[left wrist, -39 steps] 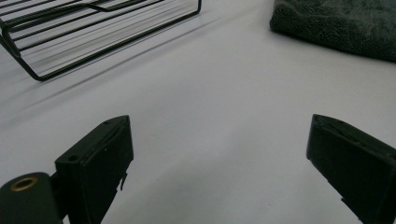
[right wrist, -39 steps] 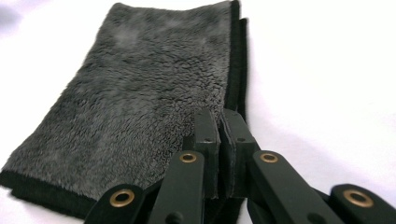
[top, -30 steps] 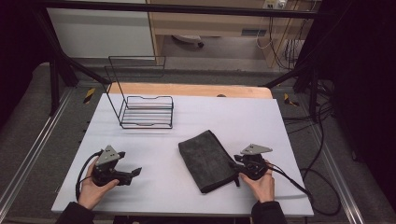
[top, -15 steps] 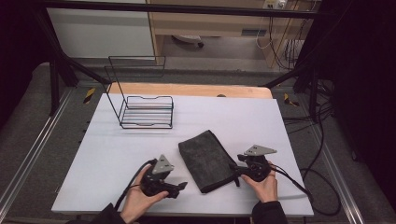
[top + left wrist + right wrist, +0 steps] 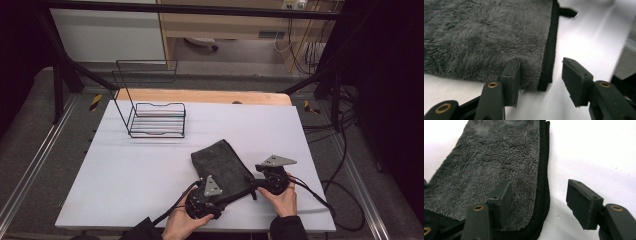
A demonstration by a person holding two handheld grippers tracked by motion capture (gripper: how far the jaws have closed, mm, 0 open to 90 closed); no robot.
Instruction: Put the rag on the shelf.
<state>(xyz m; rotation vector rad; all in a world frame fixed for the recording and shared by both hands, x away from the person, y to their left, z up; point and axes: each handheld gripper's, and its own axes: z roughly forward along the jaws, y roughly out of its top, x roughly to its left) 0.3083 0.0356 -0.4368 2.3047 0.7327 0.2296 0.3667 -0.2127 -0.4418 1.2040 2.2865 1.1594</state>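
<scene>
At the bench's [image 5: 150, 165] near edge, about 5 o'clock: folded grey towel [image 5: 222, 165] lying flat. Left gripper [image 5: 540, 75] at its near corner, fingers apart, just been closing, hem between them (unpinched). Right gripper [image 5: 539, 200] likewise straddles the edge, fingers apart, opening. Wire rack [image 5: 155, 117] at 11 o'clock holds nothing.

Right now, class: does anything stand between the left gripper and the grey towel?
Nothing visible does. The left gripper is already at the towel: its jaws, which have just been closing, straddle the towel's black-edged corner without clamping it.
</scene>
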